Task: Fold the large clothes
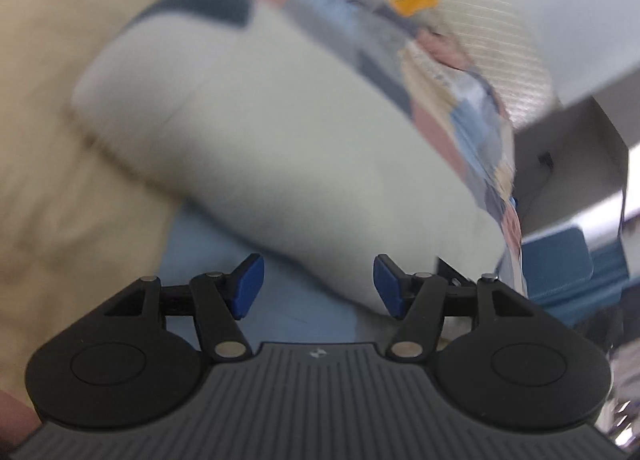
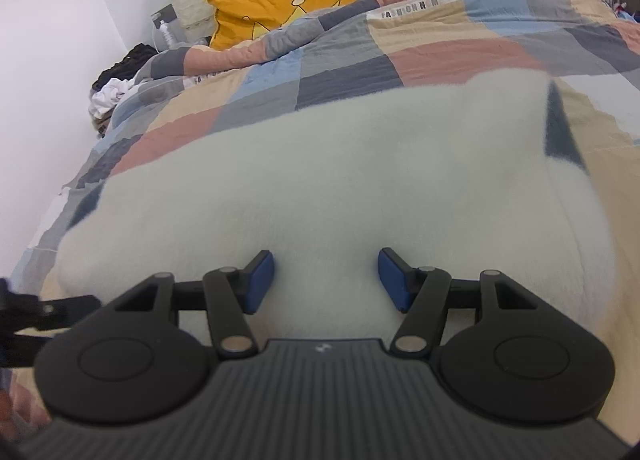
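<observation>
On the patchwork quilt [image 2: 420, 59], folded white fleece garment [image 2: 320, 163], left view blurred, both tongs [image 1: 318, 286] [image 2: 326, 280] released.

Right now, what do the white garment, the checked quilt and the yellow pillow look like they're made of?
White garment: fluffy fleece or plush, going by its fuzzy matte nap. Checked quilt: woven, probably cotton, matte with stitched seams and soft creases. Yellow pillow: smooth woven cloth with piped edges; fibre unclear.
</observation>
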Demonstrator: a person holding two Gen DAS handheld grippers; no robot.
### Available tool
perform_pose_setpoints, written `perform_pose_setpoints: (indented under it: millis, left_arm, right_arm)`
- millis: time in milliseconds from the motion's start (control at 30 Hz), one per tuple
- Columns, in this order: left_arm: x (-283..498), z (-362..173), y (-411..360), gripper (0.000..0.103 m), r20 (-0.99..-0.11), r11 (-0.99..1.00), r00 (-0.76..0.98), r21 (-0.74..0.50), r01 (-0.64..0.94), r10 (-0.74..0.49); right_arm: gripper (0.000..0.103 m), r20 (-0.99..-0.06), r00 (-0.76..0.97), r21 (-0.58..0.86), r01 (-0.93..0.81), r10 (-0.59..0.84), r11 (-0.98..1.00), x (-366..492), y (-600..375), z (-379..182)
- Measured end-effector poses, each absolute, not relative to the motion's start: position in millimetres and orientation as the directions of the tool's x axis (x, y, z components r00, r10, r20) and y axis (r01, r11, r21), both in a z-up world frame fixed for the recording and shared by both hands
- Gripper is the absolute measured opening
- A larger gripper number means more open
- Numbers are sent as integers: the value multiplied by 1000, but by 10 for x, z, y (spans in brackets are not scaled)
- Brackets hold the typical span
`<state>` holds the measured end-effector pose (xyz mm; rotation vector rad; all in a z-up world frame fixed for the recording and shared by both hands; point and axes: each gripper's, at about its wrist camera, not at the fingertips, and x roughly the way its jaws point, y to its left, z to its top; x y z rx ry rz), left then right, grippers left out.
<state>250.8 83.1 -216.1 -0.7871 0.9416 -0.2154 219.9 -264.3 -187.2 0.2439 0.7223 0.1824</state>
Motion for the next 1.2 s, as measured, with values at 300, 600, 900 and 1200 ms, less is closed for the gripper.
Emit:
perform_pose_setpoints:
  millis: [300,600,900,1200]
  left_arm:
    - [2630,-2647,1172,74,-550,376,652,-834,-403,-522]
    - [2793,-2640,1042,60,-557,389,670,-828,-404,-490]
    - [2739,-2472,1074,31,-527,430,719,-835,-342,-452]
    - [2608,-2488,1148,29,-511,407,725,-848,-338,-462]
  right_arm:
    - [61,-630,734,296,-75,254,952,2171,-2662,-1873]
    - [62,-607,750,375,-19,261,927,2092,-2723,-1811]
    - [85,-450,643,798,-22,620,602,1872,-2822,-1914]
    - [87,-435,607,883,140,665,449,1961,-2773,-2253]
